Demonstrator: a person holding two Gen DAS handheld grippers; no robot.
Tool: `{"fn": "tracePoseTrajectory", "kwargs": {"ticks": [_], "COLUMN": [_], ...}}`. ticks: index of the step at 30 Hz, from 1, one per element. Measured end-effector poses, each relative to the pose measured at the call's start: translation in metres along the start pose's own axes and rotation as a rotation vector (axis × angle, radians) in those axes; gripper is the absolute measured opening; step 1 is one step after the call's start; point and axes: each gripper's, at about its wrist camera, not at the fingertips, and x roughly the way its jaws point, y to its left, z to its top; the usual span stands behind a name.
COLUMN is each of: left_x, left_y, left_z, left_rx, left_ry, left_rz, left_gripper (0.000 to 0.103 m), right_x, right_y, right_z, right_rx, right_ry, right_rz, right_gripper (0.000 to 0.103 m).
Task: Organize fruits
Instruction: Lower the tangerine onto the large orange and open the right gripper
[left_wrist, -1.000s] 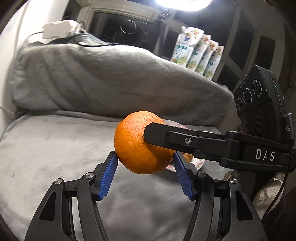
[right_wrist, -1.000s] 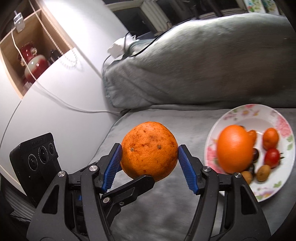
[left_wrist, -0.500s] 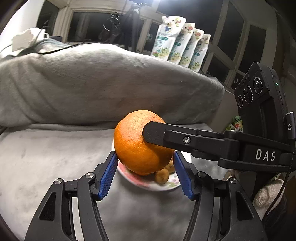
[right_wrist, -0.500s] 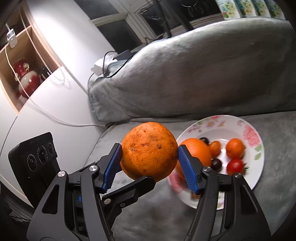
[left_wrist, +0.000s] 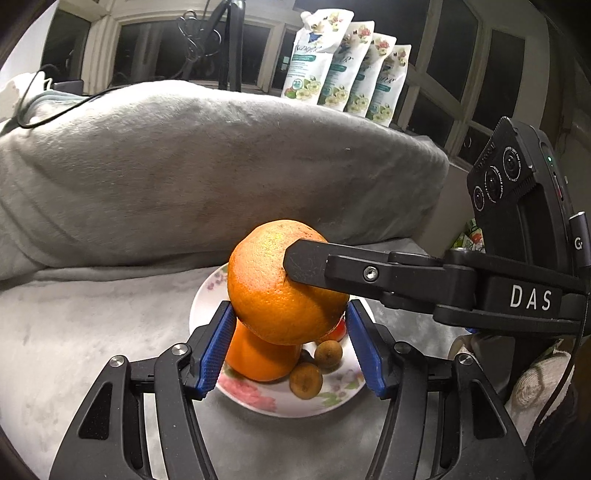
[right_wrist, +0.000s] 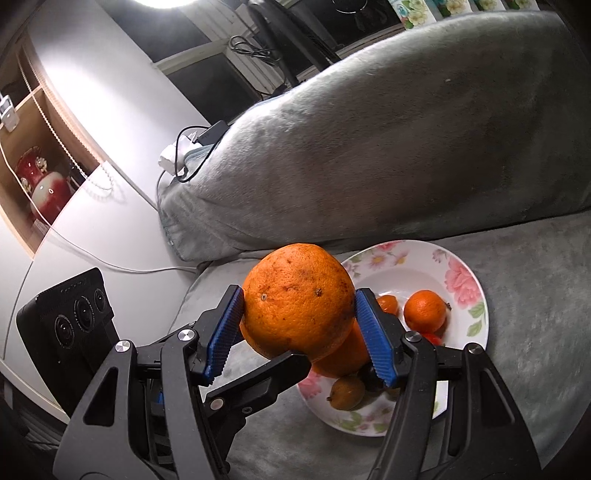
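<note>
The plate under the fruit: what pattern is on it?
White plate with pink flowers and green leaves around the rim, clearest in the right wrist view.

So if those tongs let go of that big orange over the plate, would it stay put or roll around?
It would probably roll: the big orange is round, and the plate below is shallow and already holds another orange and small fruits. It looks firm and fairly heavy, needing both tongs. Its pebbled skin likely grips the ribbed blue pads well.
</note>
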Motion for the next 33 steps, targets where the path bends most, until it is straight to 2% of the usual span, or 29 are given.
{"fn": "tracePoseTrajectory", "kwargs": {"ticks": [16, 28, 30, 33], "left_x": [0.009, 0.007, 0.008, 0.007], "left_y": [0.003, 0.005, 0.007, 0.009], "left_z": [-0.004, -0.004, -0.004, -0.005], "left_rx": [0.025, 0.024, 0.022, 0.017], "left_ry": [0.018, 0.015, 0.018, 0.021], "left_rz": [0.013, 0.005, 0.008, 0.011], "left_gripper": [0.06, 0.059, 0.059, 0.059], "right_x": [0.011, 0.014, 0.014, 0.014], "right_y": [-0.011, -0.031, -0.04, -0.046], "right_z": [0.004, 0.012, 0.012, 0.013], "right_rx": [0.03, 0.037, 0.063, 0.069], "right_ry": [0.013, 0.008, 0.009, 0.003], "right_rz": [0.0, -0.117, -0.088, -0.098], "right_gripper": [0.066, 0.066, 0.066, 0.066]}}
